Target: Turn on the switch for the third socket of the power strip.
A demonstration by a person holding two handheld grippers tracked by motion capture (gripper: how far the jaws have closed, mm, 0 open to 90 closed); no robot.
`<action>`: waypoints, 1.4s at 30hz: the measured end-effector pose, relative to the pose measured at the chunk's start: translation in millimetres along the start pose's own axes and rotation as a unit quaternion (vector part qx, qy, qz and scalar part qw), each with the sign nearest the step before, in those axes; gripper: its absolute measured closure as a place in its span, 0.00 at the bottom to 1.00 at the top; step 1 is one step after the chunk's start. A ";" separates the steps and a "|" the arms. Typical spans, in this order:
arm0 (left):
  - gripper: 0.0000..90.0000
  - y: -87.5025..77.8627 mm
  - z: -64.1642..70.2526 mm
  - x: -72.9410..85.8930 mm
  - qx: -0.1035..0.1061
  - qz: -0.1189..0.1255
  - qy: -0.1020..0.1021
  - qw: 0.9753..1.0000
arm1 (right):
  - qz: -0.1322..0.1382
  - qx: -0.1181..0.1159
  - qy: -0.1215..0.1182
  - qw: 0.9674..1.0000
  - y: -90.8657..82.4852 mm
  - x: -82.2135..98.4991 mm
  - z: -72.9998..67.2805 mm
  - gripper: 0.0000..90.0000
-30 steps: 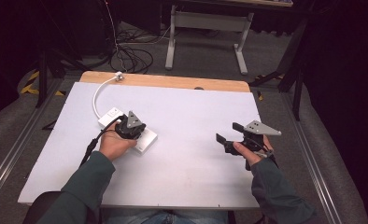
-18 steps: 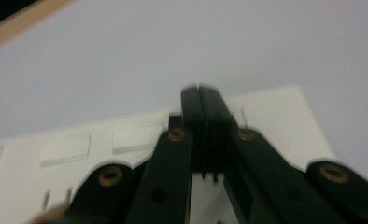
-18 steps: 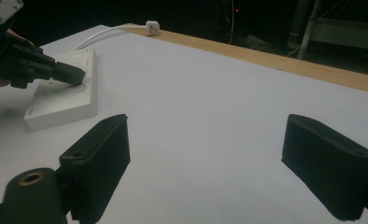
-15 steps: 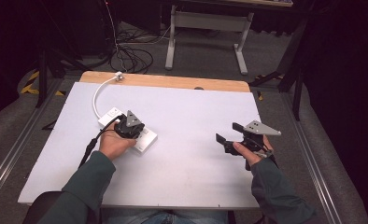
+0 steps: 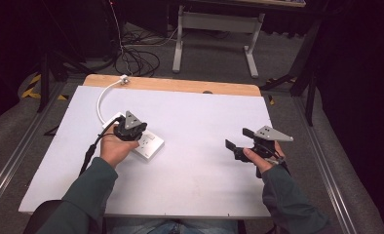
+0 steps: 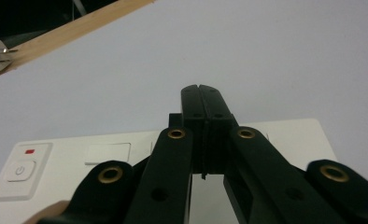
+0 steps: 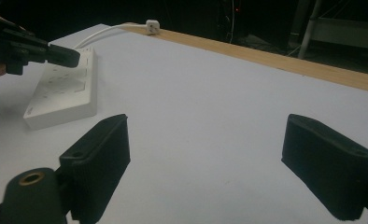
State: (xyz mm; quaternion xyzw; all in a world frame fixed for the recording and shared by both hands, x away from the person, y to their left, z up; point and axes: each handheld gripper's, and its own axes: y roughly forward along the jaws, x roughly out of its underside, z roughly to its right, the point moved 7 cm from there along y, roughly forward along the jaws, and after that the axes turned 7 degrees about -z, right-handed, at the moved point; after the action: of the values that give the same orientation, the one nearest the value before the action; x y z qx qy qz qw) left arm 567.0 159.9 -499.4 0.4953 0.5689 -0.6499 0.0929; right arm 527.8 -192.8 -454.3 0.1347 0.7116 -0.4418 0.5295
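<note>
Over the last second we note almost no change: both hands sit where they did, and the white power strip [image 5: 145,143] has not shifted on the counter [image 5: 200,195].

Left tongs [image 6: 202,93]: jaws pressed together, nothing between them, poised over the top face of the strip. In the left gripper view the closed tips lie above the strip's sockets, with its power button [image 6: 18,170] and small red indicator off toward one end. We cannot tell whether the tips touch the plastic.

Right tongs [image 5: 239,141]: jaws spread wide, empty, held low over bare counter well apart from the strip.

We judge the stillness as a pause or a slow press on the strip, not a carry.

The strip's white cable [image 5: 104,95] curves to its plug [image 5: 124,78], which lies loose at the wooden far edge.

Containers: we see none on the counter.
</note>
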 end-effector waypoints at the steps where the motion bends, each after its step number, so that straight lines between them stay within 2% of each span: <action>1: 1.00 -2.1 -1.3 -1.9 0.000 0.008 -0.005 1.000 | 0.000 0.000 0.001 1.000 -0.1 0.0 -0.2 0.17; 4: 1.00 -13.7 -5.7 -8.5 -0.002 0.034 -0.021 0.999 | 0.000 0.000 0.000 1.000 0.1 -0.1 -0.1 0.17; 5: 1.00 -13.7 -5.7 -8.5 -0.002 0.034 -0.021 0.999 | 0.000 0.000 -0.001 1.000 0.5 -0.1 0.0 0.17; 8: 1.00 -24.7 -6.7 -13.5 0.000 0.058 -0.034 0.998 | -0.001 0.000 -0.001 1.000 1.0 -0.3 -0.5 0.17; 11: 1.00 -36.9 -9.9 -15.9 -0.002 0.077 -0.037 0.996 | -0.001 -0.002 -0.002 1.000 2.7 -1.2 -1.6 0.17; 15: 1.00 -52.8 -14.3 -16.1 0.000 0.100 -0.055 0.993 | -0.004 -0.002 -0.004 1.000 3.9 -0.7 -1.9 0.17; 19: 1.00 -65.2 -20.8 -16.5 -0.007 0.119 -0.067 0.991 | -0.004 -0.003 -0.003 1.000 4.0 -0.6 -1.3 0.17; 30: 1.00 -82.8 -30.2 -13.8 -0.015 0.144 -0.086 0.986 | -0.005 -0.002 -0.002 1.000 4.2 -0.4 -1.6 0.17; 35: 1.00 -91.7 -35.0 -8.8 -0.016 0.151 -0.098 0.983 | -0.005 -0.003 -0.002 1.000 4.4 -0.5 -1.5 0.17; 39: 1.00 -100.7 -40.3 -4.6 -0.020 0.161 -0.110 0.981 | -0.005 -0.003 -0.001 1.000 4.4 -0.5 -1.6 0.17; 42: 1.00 -106.2 -44.8 -0.5 -0.028 0.165 -0.113 0.979 | -0.005 -0.002 -0.002 1.000 4.5 -0.5 -1.7 0.17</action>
State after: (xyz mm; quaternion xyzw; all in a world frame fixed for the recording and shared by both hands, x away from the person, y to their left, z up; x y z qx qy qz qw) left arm 518.7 232.6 -424.0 0.5034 0.4830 -0.6610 0.2764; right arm 529.9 -188.8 -456.0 0.1287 0.7119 -0.4434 0.5292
